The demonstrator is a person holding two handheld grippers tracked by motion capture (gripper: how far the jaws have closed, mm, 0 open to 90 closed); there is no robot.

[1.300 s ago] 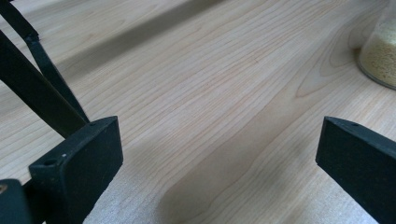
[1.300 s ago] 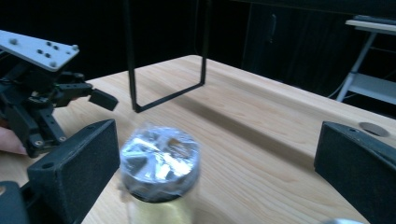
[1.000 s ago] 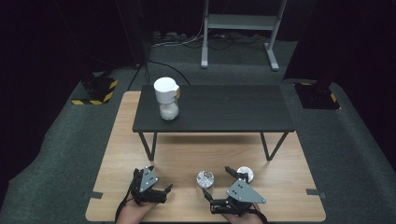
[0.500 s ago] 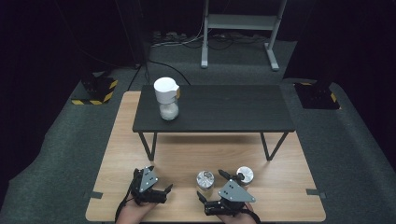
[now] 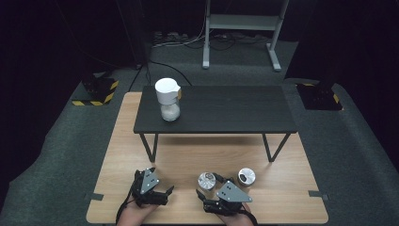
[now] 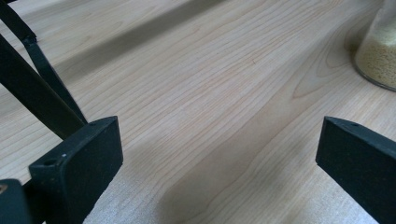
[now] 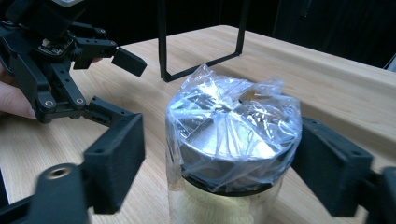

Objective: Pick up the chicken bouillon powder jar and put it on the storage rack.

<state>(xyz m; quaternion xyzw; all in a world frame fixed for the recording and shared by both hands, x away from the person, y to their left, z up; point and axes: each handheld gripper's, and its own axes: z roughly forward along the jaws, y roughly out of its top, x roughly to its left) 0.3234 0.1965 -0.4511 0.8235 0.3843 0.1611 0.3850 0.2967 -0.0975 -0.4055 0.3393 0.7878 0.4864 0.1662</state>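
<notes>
My right tongs (image 7: 219, 163) apart, straddling film-wrapped jar (image 7: 232, 140) near tabletop (image 5: 188, 162) front edge; film slippery, grip lid rim. Left tongs (image 6: 219, 154) apart, empty.

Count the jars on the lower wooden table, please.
2. One plastic-wrapped jar stands between the right gripper's open jaws; the other jar stands just right of it. Others may hide under the black table.

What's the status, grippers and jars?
Right gripper open around plastic-wrapped glass jar, not touching. Left gripper open over bare wooden table. Nothing in the way.
</notes>
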